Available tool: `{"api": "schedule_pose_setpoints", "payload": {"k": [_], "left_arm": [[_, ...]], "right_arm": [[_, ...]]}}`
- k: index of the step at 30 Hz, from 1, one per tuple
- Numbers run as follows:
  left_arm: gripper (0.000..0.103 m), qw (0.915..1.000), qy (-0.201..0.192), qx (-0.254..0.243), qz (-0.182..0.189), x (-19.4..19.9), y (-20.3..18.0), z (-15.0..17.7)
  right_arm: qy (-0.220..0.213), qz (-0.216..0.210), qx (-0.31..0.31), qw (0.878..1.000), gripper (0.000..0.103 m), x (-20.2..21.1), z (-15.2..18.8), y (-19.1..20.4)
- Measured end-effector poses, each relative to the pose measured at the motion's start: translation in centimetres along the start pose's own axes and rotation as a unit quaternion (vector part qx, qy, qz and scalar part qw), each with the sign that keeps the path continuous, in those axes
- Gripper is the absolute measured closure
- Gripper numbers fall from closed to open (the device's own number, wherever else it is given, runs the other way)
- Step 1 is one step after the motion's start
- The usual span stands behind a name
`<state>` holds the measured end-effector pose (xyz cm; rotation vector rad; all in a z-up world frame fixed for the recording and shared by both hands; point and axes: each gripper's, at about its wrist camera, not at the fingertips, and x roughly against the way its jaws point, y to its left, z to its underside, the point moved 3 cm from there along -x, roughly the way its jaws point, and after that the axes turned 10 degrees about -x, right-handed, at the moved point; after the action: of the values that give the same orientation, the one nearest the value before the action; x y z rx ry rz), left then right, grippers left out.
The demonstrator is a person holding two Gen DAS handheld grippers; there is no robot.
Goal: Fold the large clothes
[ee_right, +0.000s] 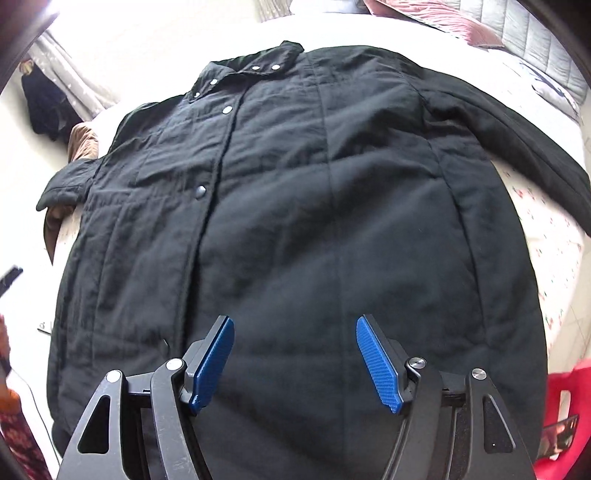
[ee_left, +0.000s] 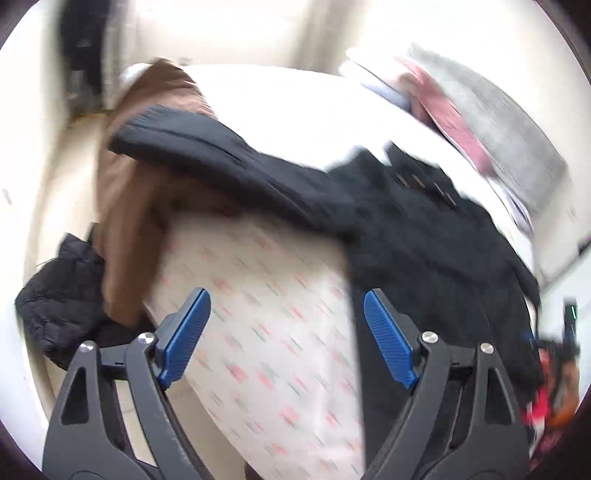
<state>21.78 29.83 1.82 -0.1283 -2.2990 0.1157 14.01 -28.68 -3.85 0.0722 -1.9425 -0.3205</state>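
A large black padded jacket lies spread flat on the bed, front up, collar at the far end, snap buttons along its placket. Its sleeves stretch out to both sides. My right gripper is open and empty above the jacket's lower part. My left gripper is open and empty above the patterned bedsheet, to the left of the jacket. The jacket's left sleeve reaches across a brown garment. The left wrist view is blurred.
A brown garment and a black puffy garment lie at the bed's left edge. Pink and grey bedding is piled at the far right. A red plastic basket stands at the lower right.
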Motion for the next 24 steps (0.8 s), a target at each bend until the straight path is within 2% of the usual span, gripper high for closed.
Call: {"api": "schedule_pose_setpoints", "payload": {"k": [2, 7, 12, 15, 17, 18, 19, 21, 24], "left_arm": [[0.018, 0.9982, -0.014, 0.05, -0.029, -1.3, 4.0, -2.2], [0.018, 0.9882, -0.032, 0.139, -0.055, -5.5, 11.3, -5.0], [0.018, 0.9768, -0.05, 0.201, -0.052, -8.7, 16.0, -6.5], [0.019, 0.9687, -0.046, 0.238, -0.053, -10.7, 16.8, -7.2], [0.037, 0.9609, -0.051, 0.269, -0.04, -11.8, 17.6, -7.8], [0.064, 0.9579, -0.061, 0.279, -0.026, -11.8, 17.6, -7.9], [0.085, 0.9559, -0.077, 0.283, -0.017, -11.4, 17.4, -8.2], [0.091, 0.9534, -0.125, 0.274, -0.015, -9.1, 16.5, -8.7], [0.092, 0.9473, -0.199, 0.25, -0.02, -5.5, 15.0, -9.1]], "right_arm": [[0.005, 0.001, 0.011, 1.0, 0.032, -0.5, -1.1, 1.3], [0.01, 0.008, 0.041, 0.999, 0.032, -1.7, -4.2, 5.1], [0.011, 0.012, 0.078, 0.997, 0.032, -3.8, -6.8, 9.7], [0.019, 0.01, 0.105, 0.994, 0.032, -5.4, -8.1, 13.0], [0.018, 0.005, 0.123, 0.992, 0.032, -6.3, -9.0, 15.4], [0.017, 0.0, 0.128, 0.992, 0.032, -6.7, -9.5, 16.5], [0.014, -0.011, 0.136, 0.991, 0.032, -7.2, -10.1, 18.1], [0.001, -0.039, 0.145, 0.989, 0.032, -7.7, -11.2, 20.6], [-0.037, -0.079, 0.15, 0.985, 0.033, -8.6, -13.3, 24.9]]}}
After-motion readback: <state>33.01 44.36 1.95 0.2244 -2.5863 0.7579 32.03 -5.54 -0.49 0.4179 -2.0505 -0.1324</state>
